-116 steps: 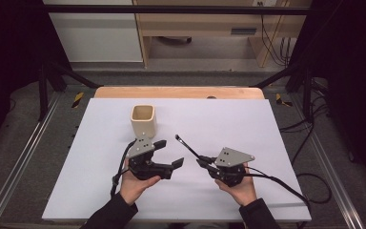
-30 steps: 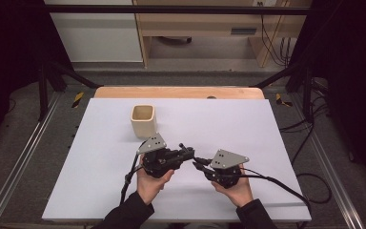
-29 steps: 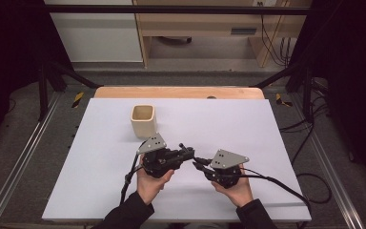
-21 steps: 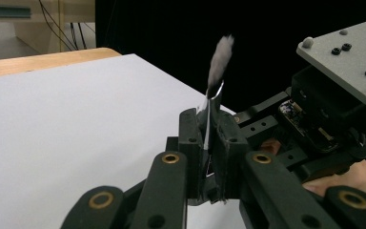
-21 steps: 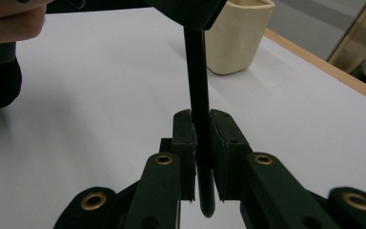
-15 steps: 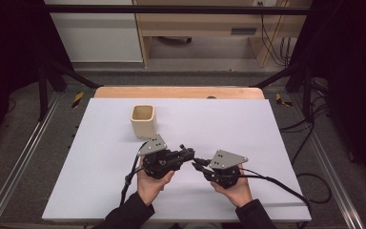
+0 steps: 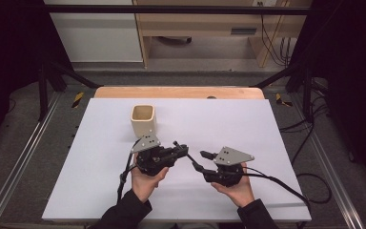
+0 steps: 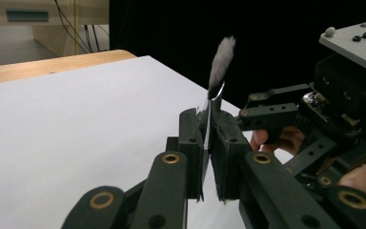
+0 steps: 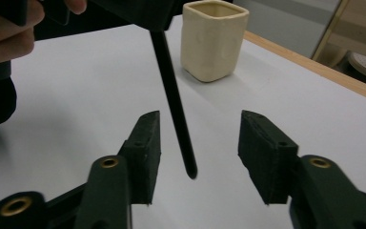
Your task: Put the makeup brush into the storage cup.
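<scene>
The left tongs point(image 8: 208, 143) are clamped on a slim makeup brush point(image 8: 219, 67), gripping it near the metal collar so the grey bristle tuft sticks up past the jaws and the black handle point(image 9: 174, 102) hangs out the other side. The right tongs point(image 9: 198, 152) stand apart, their jaws having just been opening, with the handle's tip between the pads but touching neither. Seen from above, the brush point(image 7: 190, 160) bridges both tongs in front of the cream cup point(image 7: 143, 119), nearer the person than the cup and off the white worktop point(image 7: 267, 124). The handover looks done, so the risk now sits with the left grip alone: it holds a thin round stem close to one end, and the long handle could swing or slip through the pads if that hand tilts sharply. Carrying it to the cup, the trailing handle could also knock the rim and tip the cup over. From above the brush is a thin dark line, hard to separate from the jaws, and the cup's inside cannot be judged.
</scene>
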Demonstrator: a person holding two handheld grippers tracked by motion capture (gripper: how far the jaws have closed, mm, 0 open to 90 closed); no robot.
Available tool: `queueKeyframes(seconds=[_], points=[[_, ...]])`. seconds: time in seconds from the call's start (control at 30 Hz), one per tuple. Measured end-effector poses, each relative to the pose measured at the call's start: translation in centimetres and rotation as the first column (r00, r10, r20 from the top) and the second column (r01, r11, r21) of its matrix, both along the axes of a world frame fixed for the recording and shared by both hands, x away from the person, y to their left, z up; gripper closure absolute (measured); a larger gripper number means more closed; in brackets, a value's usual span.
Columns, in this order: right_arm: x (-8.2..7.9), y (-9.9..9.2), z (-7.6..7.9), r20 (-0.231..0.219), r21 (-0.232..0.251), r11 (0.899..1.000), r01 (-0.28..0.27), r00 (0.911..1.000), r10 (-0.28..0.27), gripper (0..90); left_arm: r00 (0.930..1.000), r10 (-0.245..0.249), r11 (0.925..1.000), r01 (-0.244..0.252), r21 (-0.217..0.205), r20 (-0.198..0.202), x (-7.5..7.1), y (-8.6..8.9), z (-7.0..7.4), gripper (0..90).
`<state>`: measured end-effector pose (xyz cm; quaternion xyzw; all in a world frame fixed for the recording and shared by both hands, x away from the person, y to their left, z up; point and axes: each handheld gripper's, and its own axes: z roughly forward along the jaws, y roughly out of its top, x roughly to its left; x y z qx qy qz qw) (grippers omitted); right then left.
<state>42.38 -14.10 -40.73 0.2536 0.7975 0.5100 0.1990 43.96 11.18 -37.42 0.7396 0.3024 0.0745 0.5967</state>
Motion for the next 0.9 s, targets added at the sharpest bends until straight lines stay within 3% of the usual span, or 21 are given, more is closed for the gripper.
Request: queueKeyframes(seconds=[0.23,0.4,0.9], points=[[0.2,-1.3,0.5,-0.038,0.062,0.995,0.084,0.9960,-0.081,28.2,0.9992,0.040,0.9992,-0.040,0.010,0.006,0.3,1.7,0.6,83.5],[0.2,-2.1,0.8,-0.056,0.086,0.989,0.123,0.9914,-0.119,19.7,0.9985,0.054,0.9985,-0.054,0.013,0.008,0.4,2.5,0.9,83.5],[0.6,-5.3,1.0,-0.079,0.080,0.967,0.241,0.9688,-0.235,8.5,0.9922,0.124,0.9909,-0.124,0.052,0.002,1.2,5.1,1.6,83.5]])
